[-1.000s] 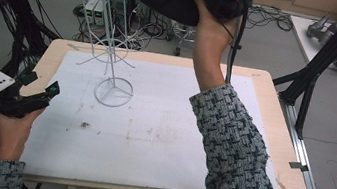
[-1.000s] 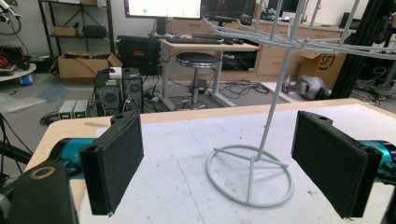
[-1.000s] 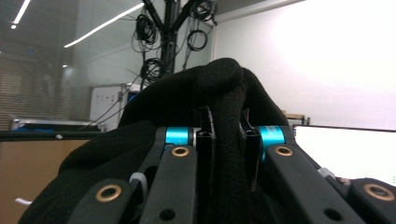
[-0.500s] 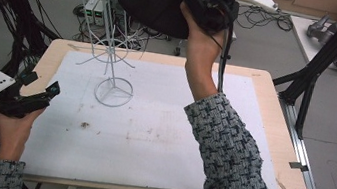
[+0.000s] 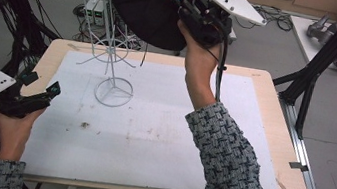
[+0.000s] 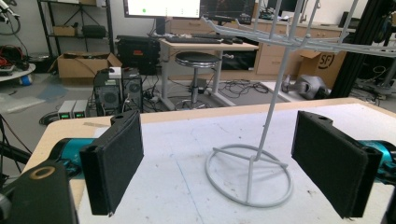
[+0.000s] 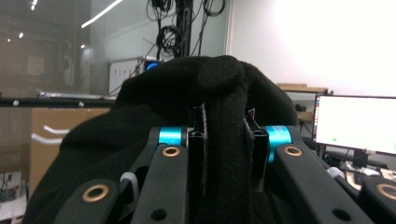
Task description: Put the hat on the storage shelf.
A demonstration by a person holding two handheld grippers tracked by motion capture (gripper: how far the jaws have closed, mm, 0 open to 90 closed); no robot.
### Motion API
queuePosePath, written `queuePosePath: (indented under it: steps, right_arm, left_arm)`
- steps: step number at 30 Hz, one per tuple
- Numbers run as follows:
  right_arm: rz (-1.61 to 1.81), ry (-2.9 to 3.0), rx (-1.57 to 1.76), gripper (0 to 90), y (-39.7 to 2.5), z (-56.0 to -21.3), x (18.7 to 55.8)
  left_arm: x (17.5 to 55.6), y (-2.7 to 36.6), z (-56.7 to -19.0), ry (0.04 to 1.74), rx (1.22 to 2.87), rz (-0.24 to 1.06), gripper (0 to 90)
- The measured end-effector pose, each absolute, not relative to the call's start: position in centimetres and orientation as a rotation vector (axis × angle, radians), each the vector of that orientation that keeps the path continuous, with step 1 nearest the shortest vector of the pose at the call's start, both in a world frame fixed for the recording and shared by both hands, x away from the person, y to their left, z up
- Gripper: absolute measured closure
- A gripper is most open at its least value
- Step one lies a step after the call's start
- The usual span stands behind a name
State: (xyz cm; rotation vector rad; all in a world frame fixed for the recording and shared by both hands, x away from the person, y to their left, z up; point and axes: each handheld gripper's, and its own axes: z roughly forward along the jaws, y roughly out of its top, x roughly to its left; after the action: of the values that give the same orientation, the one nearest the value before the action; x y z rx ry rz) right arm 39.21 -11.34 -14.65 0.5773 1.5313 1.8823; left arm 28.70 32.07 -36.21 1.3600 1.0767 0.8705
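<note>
The right gripper [image 5: 186, 2] pinches a floppy black fabric hat [image 5: 147, 5] high above the table's far edge, beside the white wire rack [image 5: 111, 55]. The hat's orientation is unclear. The left gripper [image 5: 41, 86] rests spread near the left edge.

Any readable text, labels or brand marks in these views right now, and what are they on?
"SF": printed on the cardboard box behind the white wire rack, left gripper view.
Monitor in the left gripper view: screen content too small to read.
Monitor in the right gripper view: likewise unreadable.
</note>
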Motion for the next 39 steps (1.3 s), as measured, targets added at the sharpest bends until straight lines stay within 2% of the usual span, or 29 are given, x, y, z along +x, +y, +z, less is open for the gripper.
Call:
queuePosePath:
  steps: [39]
  right_arm:
    - [1.744,1.791,0.718,65.4,-11.3,-20.6,41.2]
  left_arm:
    - [28.7,32.0,-36.2,1.075,1.364,0.870,16.9]
